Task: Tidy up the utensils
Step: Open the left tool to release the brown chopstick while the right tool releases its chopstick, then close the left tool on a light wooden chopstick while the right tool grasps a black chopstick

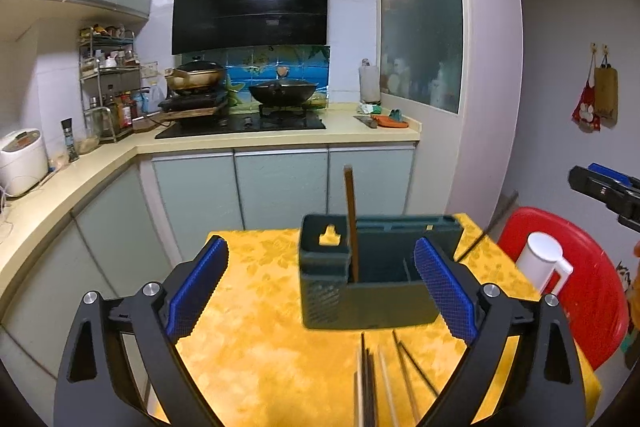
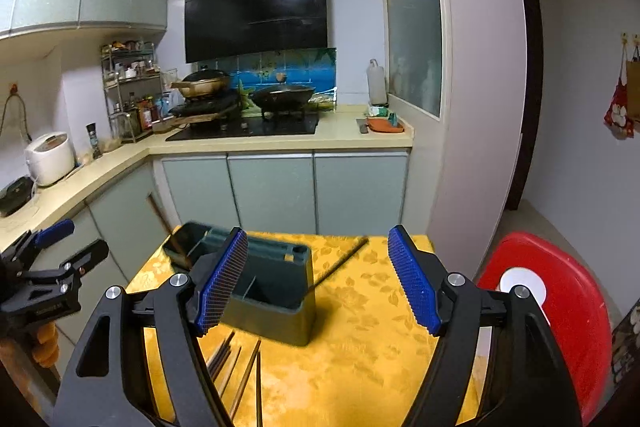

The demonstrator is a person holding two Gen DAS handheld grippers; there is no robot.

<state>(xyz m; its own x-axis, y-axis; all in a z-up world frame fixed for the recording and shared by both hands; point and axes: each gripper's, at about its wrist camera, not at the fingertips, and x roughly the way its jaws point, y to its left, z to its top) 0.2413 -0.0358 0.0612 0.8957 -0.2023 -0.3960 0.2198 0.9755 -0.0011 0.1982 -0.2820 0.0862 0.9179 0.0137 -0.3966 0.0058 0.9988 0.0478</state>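
Observation:
A dark green utensil holder stands on the yellow-clothed table; it also shows in the right wrist view. One brown chopstick stands upright in it. Several loose chopsticks lie on the cloth in front of the holder, and also show in the right wrist view. A dark chopstick lies behind the holder. My left gripper is open and empty, above the loose chopsticks. My right gripper is open and empty, above the table's near side.
A red plastic stool with a white jug on it stands right of the table. Kitchen counter with stove and pans lies behind. Cabinets stand beyond the table's far edge.

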